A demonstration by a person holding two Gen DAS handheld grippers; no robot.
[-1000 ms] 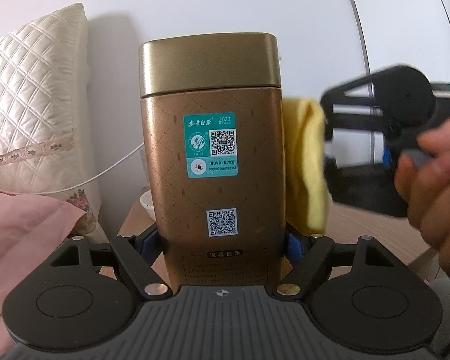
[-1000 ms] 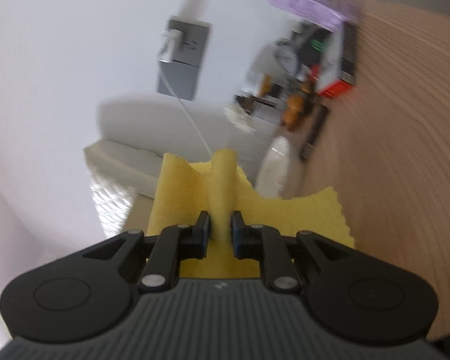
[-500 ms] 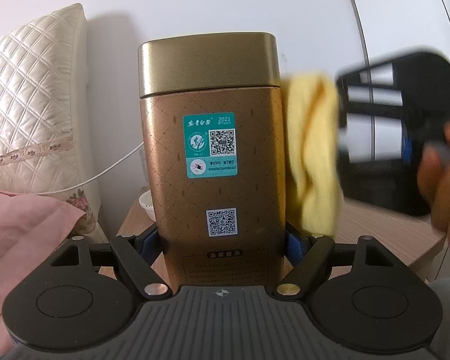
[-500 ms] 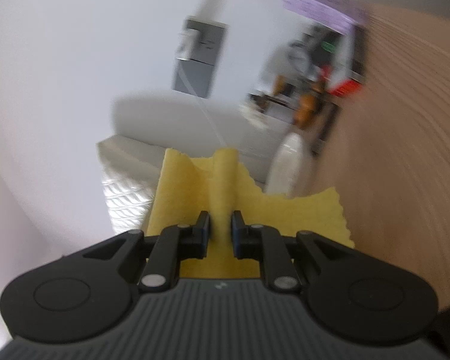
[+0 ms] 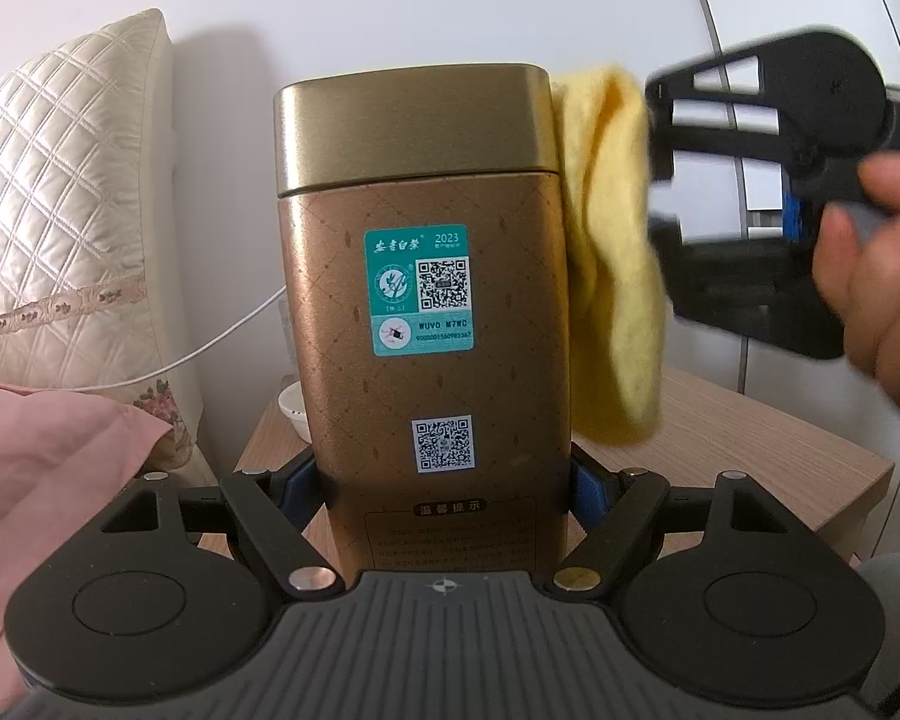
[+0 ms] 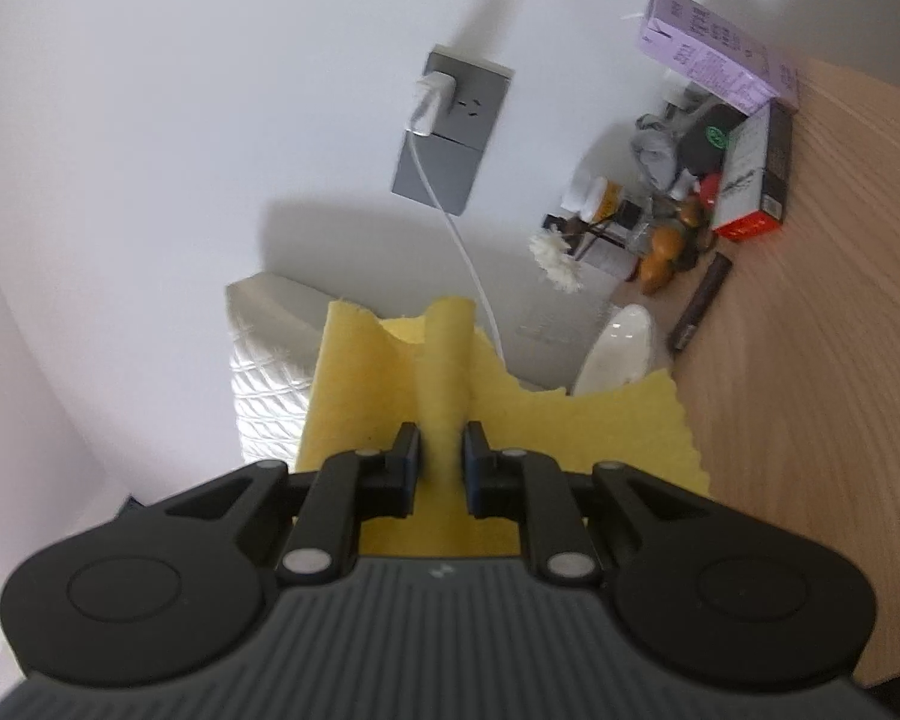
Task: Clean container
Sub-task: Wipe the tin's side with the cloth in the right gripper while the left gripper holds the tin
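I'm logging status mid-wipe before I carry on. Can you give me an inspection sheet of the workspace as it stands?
Surface: light wooden bedside table, partly bare.
Job's things: upright gold rectangular tin container, lid on; yellow cleaning cloth against its right side, up by the lid.
Clutter: white bowl, purple carton, red-and-white box, small bottles and jars at the table's back.
Grippers: left gripper, jaws shut on the tin's base; right gripper, jaws shut on the cloth.
Cables: white charger cable plugged into the grey wall socket.
Surroundings: cream quilted pillow, pink bedding, white wall.
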